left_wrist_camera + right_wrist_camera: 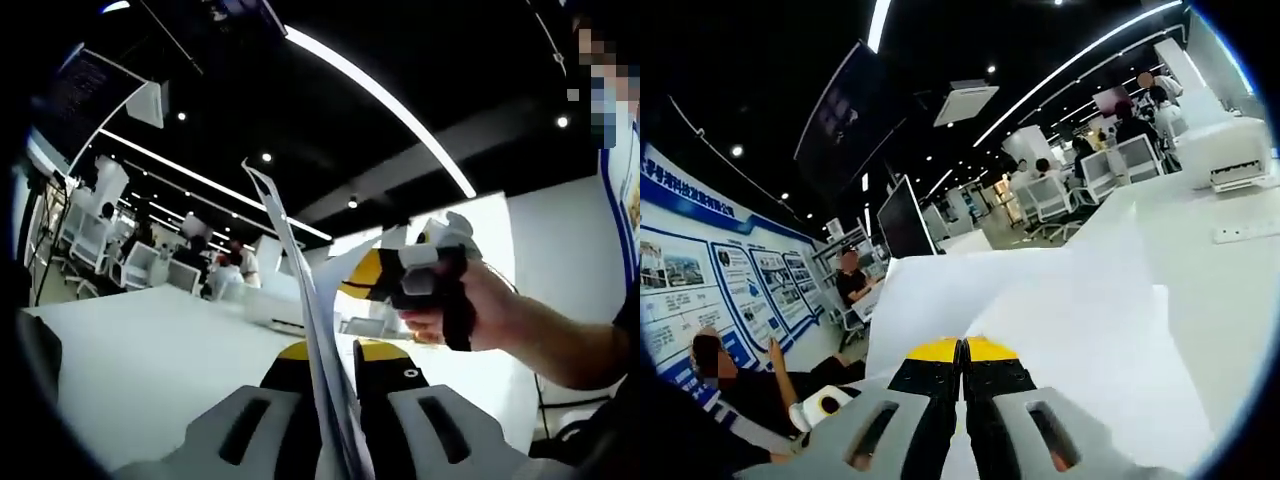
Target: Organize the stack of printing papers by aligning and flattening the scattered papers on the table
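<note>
In the left gripper view, the left tool rises from the bottom centre with its yellow-tipped jaws drawn narrow on the papers, which stand on edge between them and run up toward the middle of the frame, the top corner curling slightly. To the right of the sheets, a person's hand holds the right tool, whose yellow tip meets the same papers from the far side. The white table spreads across the lower left, well below the lifted sheets.

In the right gripper view, the right tool sits at the bottom centre, its jaws pressed together with the papers caught at their tips (no gap shows between the yellow ends). The sheets fan out broad and white across the centre and lower right of the frame. The table shows at the right edge, beyond the sheets. A seated person is at the lower left, beside a blue-and-white wall display.
</note>
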`<control>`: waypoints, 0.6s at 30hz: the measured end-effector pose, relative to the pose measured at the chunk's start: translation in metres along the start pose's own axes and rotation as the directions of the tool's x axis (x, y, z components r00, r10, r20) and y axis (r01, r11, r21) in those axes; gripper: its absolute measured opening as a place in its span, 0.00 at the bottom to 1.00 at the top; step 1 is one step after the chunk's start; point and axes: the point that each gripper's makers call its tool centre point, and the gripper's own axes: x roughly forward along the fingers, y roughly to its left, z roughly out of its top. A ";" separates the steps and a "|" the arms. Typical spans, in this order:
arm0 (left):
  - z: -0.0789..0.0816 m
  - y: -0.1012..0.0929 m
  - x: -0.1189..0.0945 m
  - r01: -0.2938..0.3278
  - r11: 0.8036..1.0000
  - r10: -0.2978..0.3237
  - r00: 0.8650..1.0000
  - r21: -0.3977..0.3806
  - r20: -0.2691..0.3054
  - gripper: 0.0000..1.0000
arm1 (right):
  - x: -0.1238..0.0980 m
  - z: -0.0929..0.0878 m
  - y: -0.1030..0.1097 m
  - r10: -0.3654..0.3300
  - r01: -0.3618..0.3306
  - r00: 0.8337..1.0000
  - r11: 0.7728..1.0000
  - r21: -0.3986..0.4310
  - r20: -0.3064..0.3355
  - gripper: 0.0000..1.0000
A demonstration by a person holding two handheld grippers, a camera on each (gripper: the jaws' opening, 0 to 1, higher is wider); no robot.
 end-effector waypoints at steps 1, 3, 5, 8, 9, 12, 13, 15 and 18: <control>0.000 0.000 0.000 0.000 1.000 0.000 1.000 0.000 0.000 0.12 | 0.000 0.000 0.001 0.005 -0.005 1.000 1.000 0.004 0.001 0.00; 0.000 0.000 0.000 0.000 1.000 0.000 1.000 0.002 0.000 0.12 | 0.001 0.000 0.004 0.017 -0.017 1.000 1.000 0.013 0.003 0.00; 0.000 0.000 0.000 0.000 1.000 0.000 1.000 0.002 0.000 0.12 | 0.001 -0.001 0.007 0.024 -0.024 1.000 1.000 0.018 0.003 0.00; 0.001 0.000 0.000 0.000 1.000 0.000 1.000 0.002 0.002 0.12 | 0.002 -0.002 0.014 0.045 -0.045 0.999 0.999 0.031 0.007 0.00; 0.001 0.000 0.000 0.000 1.000 0.000 1.000 0.001 0.002 0.12 | 0.003 -0.002 0.017 0.054 -0.054 0.999 0.998 0.037 0.008 0.00; 0.001 0.000 -0.001 -0.001 1.000 0.001 1.000 0.002 0.003 0.11 | 0.004 -0.002 0.022 0.065 -0.065 0.998 0.997 0.037 0.009 0.00; 0.001 0.000 -0.001 -0.002 1.000 0.002 1.000 0.002 0.003 0.11 | 0.005 -0.002 0.024 0.066 -0.067 0.998 0.997 0.031 0.010 0.00; 0.001 0.001 -0.001 -0.003 1.000 0.003 1.000 0.002 0.004 0.10 | 0.005 -0.002 0.024 0.068 -0.069 0.998 0.997 0.030 0.010 0.00; 0.002 0.002 -0.002 -0.010 1.000 0.010 1.000 0.003 0.008 0.09 | 0.004 -0.002 0.028 0.079 -0.079 0.997 0.996 0.033 0.010 0.00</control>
